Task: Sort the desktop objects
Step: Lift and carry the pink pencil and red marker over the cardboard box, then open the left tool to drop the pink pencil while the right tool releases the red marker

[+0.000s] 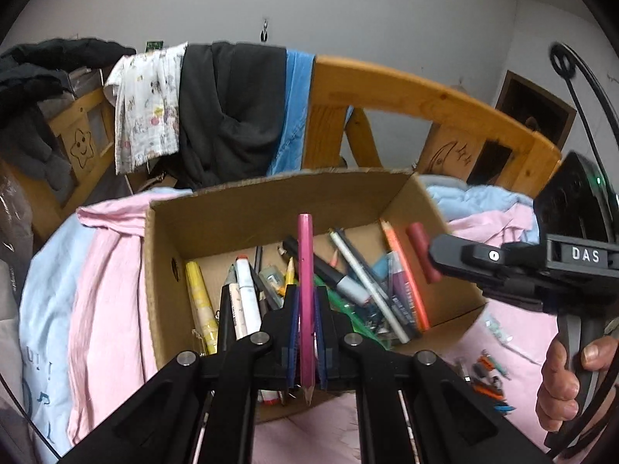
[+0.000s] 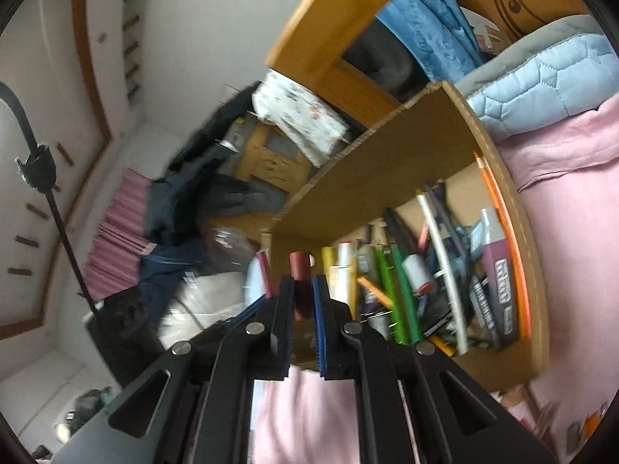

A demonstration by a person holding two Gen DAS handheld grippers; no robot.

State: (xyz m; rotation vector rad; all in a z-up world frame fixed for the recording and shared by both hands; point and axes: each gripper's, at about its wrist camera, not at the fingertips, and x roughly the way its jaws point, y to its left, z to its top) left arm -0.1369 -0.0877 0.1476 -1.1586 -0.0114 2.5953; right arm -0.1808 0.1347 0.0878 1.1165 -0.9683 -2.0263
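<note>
A: Item one, left gripper [image 1: 306,332]?
B: Jaws closed on a pink pencil [image 1: 305,290]. The pencil stands lengthwise between the blue pads [image 1: 294,332], its blunt end pointing away over the box [image 1: 247,208] and its sharpened tip pointing back toward the camera.

A: Item two, right gripper [image 2: 303,297]?
B: Jaws closed on a dark red crayon [image 2: 300,270]. The crayon's end sticks out past the fingertips. In the left wrist view the same gripper [image 1: 437,251] comes in from the right, its crayon [image 1: 423,251] held above the box's right side. A hand [image 1: 568,379] grips its handle at the lower right.

A: Item three, the box?
B: Open cardboard, just ahead of both grippers, standing on a pink sheet [image 1: 104,290]. Its contents lie loose on the bottom: a yellow marker [image 1: 201,301] at the left, a white marker [image 1: 247,297] beside it, a green pen [image 2: 402,294], a white pen [image 1: 367,286], and an orange pencil [image 1: 406,274] along the right wall, plus others too tangled to tell apart.

A: Item four, outside the box?
B: Small orange and blue bits [image 1: 491,379] lie on the sheet at the right, near the hand. A pale blue quilt [image 2: 541,81] lies beyond the box. Behind that is a wooden bed frame [image 1: 425,92] with clothes [image 1: 232,108] draped over its rail.
</note>
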